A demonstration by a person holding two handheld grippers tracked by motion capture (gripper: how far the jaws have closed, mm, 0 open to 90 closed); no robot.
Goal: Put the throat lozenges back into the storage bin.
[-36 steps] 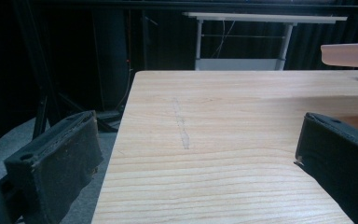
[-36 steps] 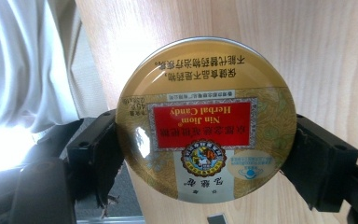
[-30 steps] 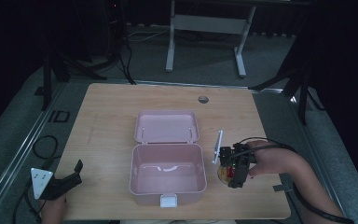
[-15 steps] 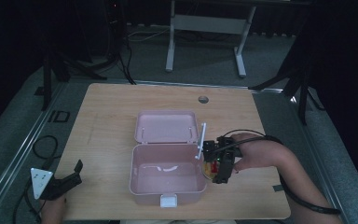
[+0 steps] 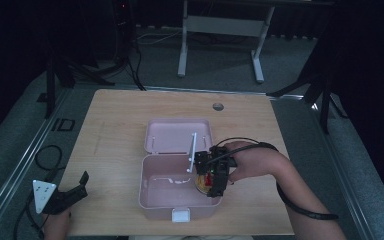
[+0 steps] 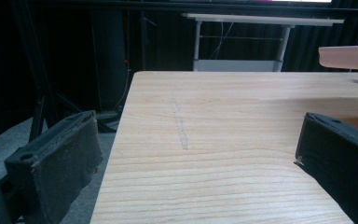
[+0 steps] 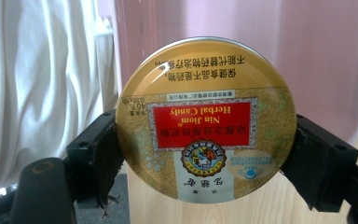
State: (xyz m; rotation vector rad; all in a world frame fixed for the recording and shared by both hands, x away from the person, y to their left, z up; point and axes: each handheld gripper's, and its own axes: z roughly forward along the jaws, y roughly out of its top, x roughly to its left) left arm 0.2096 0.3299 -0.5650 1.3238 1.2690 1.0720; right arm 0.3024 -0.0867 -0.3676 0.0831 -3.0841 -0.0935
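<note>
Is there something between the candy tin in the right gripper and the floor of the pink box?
Nothing visible blocks it. The right gripper holds the tin over the right end of the open box. A white item lies on the box floor further left, apart from the tin.

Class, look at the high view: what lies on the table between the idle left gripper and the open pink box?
Nothing: between the left gripper and the pink box the high view shows bare wooden table. The left gripper view shows the same bare wood ahead of its open jaws.
</note>
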